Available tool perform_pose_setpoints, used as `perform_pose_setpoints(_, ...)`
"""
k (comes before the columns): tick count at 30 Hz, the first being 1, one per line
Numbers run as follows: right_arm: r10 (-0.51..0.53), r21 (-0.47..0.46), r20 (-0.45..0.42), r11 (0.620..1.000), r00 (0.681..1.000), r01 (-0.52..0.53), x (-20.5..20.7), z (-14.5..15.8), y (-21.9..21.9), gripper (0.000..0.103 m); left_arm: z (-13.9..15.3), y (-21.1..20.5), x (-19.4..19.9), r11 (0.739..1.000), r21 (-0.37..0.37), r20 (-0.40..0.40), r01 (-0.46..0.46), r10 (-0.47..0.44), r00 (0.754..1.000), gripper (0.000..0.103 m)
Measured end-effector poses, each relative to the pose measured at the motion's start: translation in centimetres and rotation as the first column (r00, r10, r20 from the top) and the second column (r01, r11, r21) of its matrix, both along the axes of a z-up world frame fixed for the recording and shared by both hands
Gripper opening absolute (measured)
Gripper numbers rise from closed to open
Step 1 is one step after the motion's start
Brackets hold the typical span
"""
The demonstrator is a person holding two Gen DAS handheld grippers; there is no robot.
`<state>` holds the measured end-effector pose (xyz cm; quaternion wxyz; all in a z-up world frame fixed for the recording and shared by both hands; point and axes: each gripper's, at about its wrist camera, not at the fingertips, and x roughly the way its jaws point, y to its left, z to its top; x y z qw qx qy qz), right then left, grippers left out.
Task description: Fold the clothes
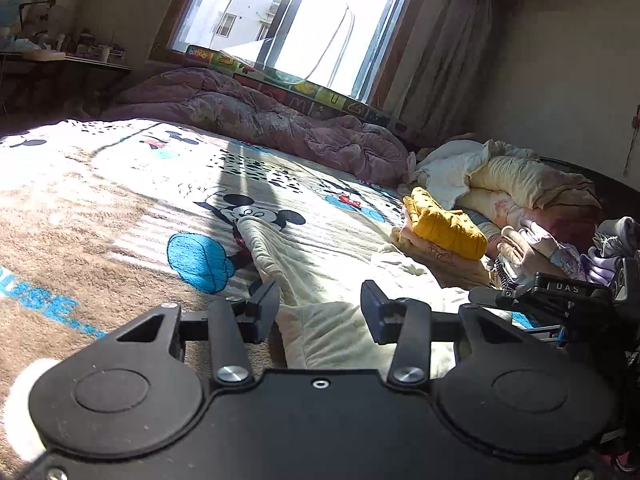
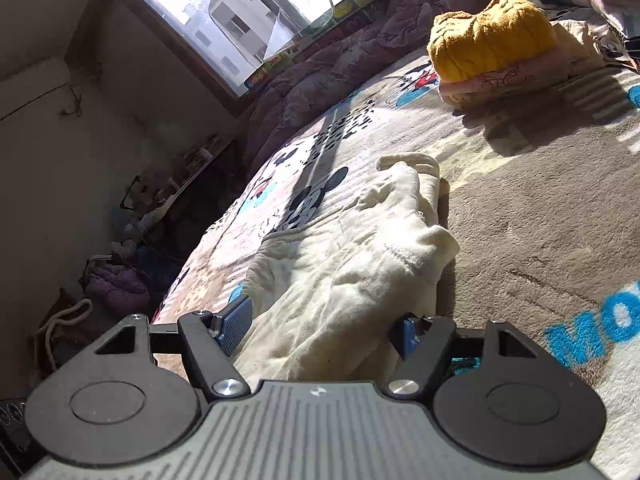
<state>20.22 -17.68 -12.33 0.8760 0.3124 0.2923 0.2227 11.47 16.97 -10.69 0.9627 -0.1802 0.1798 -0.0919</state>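
Note:
A cream fleece garment lies stretched out on the Mickey Mouse blanket. My left gripper is open, its fingers straddling the near end of the garment. In the right wrist view the same cream garment lies rumpled ahead. My right gripper is open with the cloth lying between its fingers. A folded stack with a mustard yellow knit on top of pink clothes sits at the right; it also shows in the right wrist view.
A purple quilt is bunched along the window side of the bed. A heap of unfolded clothes and bedding lies at the far right. The right gripper's body shows at the left wrist view's right edge. A cluttered desk stands at the left.

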Motion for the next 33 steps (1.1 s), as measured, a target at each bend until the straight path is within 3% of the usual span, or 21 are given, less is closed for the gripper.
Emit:
perform_pose_setpoints(2, -0.019, 0.012, 0.012, 1.000, 1.000, 0.019, 0.3, -0.2, -0.1, 0.031, -0.5, 0.7, 0.0, 1.000, -0.022, -0.043, -0.003, 0.002, 0.999, 0.042)
perform_pose_setpoints(5, -0.016, 0.000, 0.078, 1.000, 0.997, 0.016, 0.0, 1.1, 0.3, 0.013, -1.1, 0.7, 0.0, 1.000, -0.018, -0.080, 0.014, -0.015, 0.997, 0.037)
perform_pose_setpoints(12, -0.024, -0.006, 0.221, 1.000, 0.975, 0.026, -1.3, 4.4, 0.0, 0.012, -1.0, -1.2, -0.3, 0.994, 0.025, -0.063, 0.109, -0.107, 0.992, 0.023)
perform_pose_setpoints(16, -0.018, -0.024, 0.206, 0.999, 0.978, 0.023, -0.4, 4.4, -0.9, 0.011, -0.8, -3.0, -0.2, 0.982, 0.079, -0.056, 0.170, -0.166, 0.985, 0.021)
perform_pose_setpoints(20, -0.041, -0.050, 0.178, 0.997, 0.983, 0.051, -0.5, 3.2, -1.7, 0.011, -2.9, -5.9, 1.3, 0.943, 0.160, -0.244, 0.291, -0.248, 0.938, 0.021)
perform_pose_setpoints(22, -0.046, -0.041, 0.148, 0.998, 0.988, 0.052, -0.9, 2.1, -2.1, 0.011, -3.9, -6.4, 1.5, 0.932, 0.192, -0.277, 0.306, -0.248, 0.928, 0.021)
perform_pose_setpoints(26, -0.050, -0.040, 0.091, 0.998, 0.995, 0.054, -1.7, -0.5, -2.9, 0.011, -3.2, -4.7, 1.5, 0.938, 0.122, -0.293, 0.323, -0.277, 0.915, 0.021)
perform_pose_setpoints(28, -0.053, -0.012, 0.065, 0.998, 0.996, 0.054, -2.0, -1.9, -3.4, 0.011, -2.8, -2.9, 1.2, 0.957, 0.056, -0.264, 0.285, -0.261, 0.929, 0.021)
perform_pose_setpoints(33, -0.042, 0.060, 0.048, 0.997, 0.998, 0.039, -2.1, -4.5, -4.1, 0.011, -1.7, 0.8, 0.9, 0.994, -0.048, -0.176, 0.103, -0.110, 0.978, 0.021)
